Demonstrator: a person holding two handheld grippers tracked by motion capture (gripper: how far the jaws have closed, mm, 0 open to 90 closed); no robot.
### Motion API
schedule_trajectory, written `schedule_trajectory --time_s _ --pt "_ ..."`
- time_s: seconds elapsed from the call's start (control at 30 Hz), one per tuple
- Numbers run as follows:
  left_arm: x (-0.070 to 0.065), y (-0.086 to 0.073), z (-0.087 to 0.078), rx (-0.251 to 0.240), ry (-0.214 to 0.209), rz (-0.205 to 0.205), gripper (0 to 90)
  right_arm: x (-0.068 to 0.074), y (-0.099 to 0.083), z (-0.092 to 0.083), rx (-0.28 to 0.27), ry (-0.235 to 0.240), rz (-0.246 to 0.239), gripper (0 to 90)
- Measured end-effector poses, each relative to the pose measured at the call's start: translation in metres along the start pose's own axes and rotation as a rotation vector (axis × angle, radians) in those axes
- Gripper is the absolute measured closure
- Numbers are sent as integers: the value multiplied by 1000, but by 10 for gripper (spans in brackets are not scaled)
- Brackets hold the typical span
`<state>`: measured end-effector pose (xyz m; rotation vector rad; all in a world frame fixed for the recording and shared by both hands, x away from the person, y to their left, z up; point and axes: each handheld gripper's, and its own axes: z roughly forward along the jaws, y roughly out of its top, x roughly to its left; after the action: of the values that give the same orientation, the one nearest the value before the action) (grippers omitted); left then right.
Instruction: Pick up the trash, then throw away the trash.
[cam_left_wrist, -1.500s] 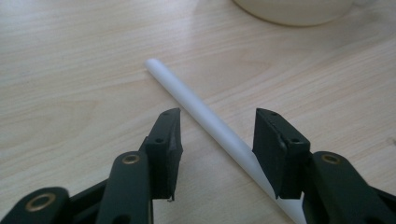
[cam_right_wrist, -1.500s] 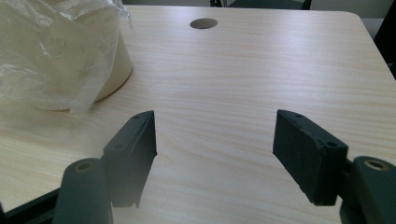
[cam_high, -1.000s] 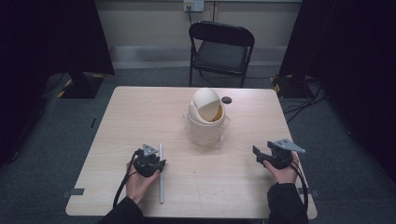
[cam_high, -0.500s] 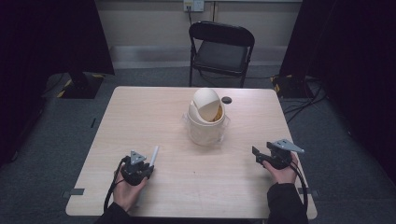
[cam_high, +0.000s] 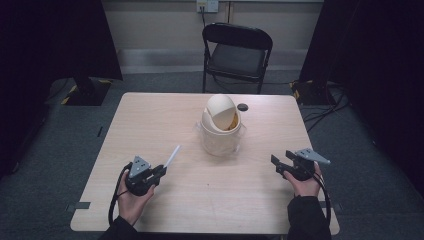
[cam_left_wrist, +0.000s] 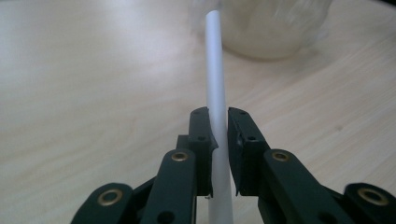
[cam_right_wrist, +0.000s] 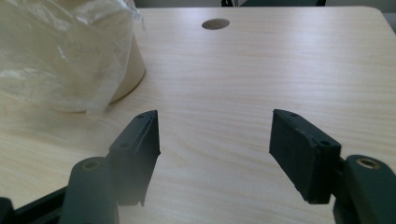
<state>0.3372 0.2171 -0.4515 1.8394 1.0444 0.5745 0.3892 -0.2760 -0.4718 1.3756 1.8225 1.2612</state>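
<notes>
A: What is sitting on the table (cam_high: 150, 125), going from the biggest thing down?

B: The cream bin (cam_high: 220, 125) with the swing lid and clear liner is standing near the middle; on the person's side of the bin and off to its left, the left gripper (cam_high: 159, 172) is gripping a white straw (cam_high: 171, 156), fingers (cam_left_wrist: 201, 135) clenched on it low down, its free end pointing toward the bin

A: And the other one?

B: The right gripper (cam_high: 276, 164) is hovering on the person's side of the bin, to its right, fingers (cam_right_wrist: 140, 140) spread wide, gripping nothing

A: How should the carrying go?

B: I'm guessing the straw is heading for the bin, so keeping the clamp firm, lifting the tip clear of the rim and aiming at the lid's gap seems wise
</notes>
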Motion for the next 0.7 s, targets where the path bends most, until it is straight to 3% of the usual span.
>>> schedule_trajectory --time_s 0.23,0.4,0.47,0.7 --pt "-5 15 -15 -117 -14 27 805 -2 9 -8 -62 15 22 336" --pt "-5 25 -23 -170 -25 21 805 1 14 -10 -101 43 42 336" --pt "-6 29 -25 -193 -27 37 805 2 16 -10 -110 49 32 331" --pt "-12 40 -22 -238 -65 49 805 10 25 -12 -160 65 22 308"
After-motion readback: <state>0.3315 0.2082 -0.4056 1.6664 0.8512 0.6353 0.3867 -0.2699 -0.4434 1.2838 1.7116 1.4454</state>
